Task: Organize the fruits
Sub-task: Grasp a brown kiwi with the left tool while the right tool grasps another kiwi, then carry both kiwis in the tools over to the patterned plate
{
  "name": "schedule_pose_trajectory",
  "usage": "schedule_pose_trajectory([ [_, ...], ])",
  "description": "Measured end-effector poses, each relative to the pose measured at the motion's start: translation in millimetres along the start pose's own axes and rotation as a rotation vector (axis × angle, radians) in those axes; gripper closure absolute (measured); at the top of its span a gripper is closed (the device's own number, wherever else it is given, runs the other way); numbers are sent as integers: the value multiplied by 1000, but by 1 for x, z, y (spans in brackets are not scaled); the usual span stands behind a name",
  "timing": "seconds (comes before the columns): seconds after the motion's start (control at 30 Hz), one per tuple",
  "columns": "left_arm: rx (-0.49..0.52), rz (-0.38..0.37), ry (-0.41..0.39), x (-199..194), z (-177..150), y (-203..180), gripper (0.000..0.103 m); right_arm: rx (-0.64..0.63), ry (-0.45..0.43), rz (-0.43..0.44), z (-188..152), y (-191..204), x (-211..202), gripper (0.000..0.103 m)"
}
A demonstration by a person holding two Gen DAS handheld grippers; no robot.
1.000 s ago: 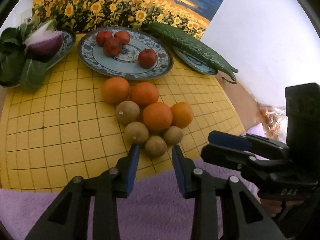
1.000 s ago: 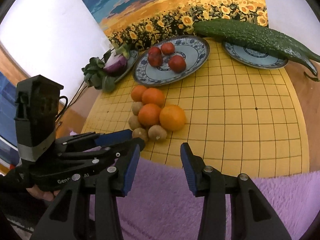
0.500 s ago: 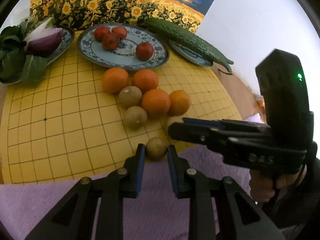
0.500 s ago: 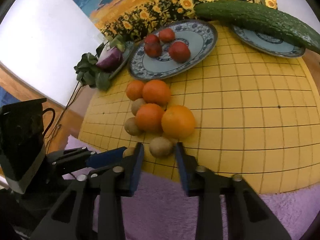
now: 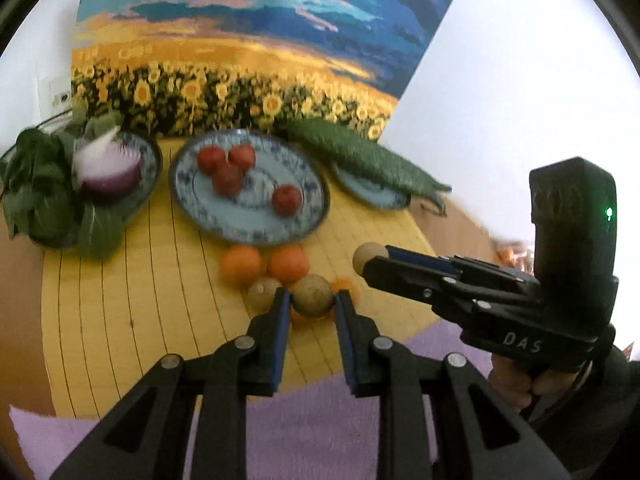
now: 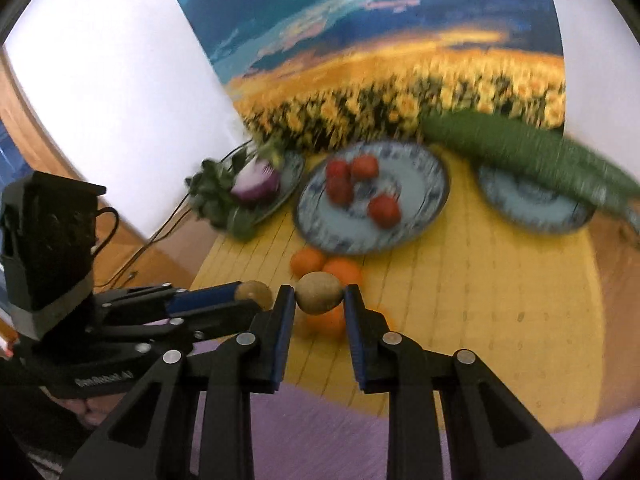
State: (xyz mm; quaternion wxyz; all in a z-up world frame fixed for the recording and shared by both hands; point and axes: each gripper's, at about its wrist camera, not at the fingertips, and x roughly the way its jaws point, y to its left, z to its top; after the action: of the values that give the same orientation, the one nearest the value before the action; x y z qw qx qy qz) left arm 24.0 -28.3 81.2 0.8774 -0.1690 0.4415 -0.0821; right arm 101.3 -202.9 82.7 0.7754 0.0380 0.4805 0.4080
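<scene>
My left gripper [image 5: 312, 300] is shut on a brown kiwi [image 5: 313, 295] and holds it above the yellow grid mat [image 5: 140, 300]. My right gripper [image 6: 319, 299] is shut on a second brown kiwi [image 6: 320, 293], also lifted; it shows in the left wrist view too [image 5: 366, 257]. The left gripper's kiwi shows in the right wrist view [image 6: 253, 292]. Oranges [image 5: 242, 264] and another kiwi [image 5: 262, 292] lie on the mat below. A blue-patterned plate [image 5: 248, 228] behind them holds several small red fruits [image 5: 286, 199].
A plate with a purple onion [image 5: 108, 164] and leafy greens [image 5: 36, 196] stands at the back left. A long green cucumber [image 5: 360, 156] lies across a small plate [image 5: 372, 196] at the back right. A sunflower painting [image 5: 240, 60] leans on the wall. Purple cloth [image 5: 312, 420] covers the near edge.
Both grippers closed on a kiwi each at the near edge of the fruit pile and have lifted them up off the mat. The views have tilted upward.
</scene>
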Motion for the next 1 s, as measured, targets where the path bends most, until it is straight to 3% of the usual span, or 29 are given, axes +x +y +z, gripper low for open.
schedule_pose_trajectory([
  [0.13,13,11,-12,8,18,-1,79,-43,-19,-45,17,-4,8,77],
  [0.33,22,23,17,29,29,7,79,-96,32,-90,32,-13,43,77],
  [0.53,-13,35,64,58,40,29,79,-72,77,-102,40,-38,77,77],
  [1.0,-73,69,79,93,55,53,79,-123,99,-22,56,-37,118,77],
])
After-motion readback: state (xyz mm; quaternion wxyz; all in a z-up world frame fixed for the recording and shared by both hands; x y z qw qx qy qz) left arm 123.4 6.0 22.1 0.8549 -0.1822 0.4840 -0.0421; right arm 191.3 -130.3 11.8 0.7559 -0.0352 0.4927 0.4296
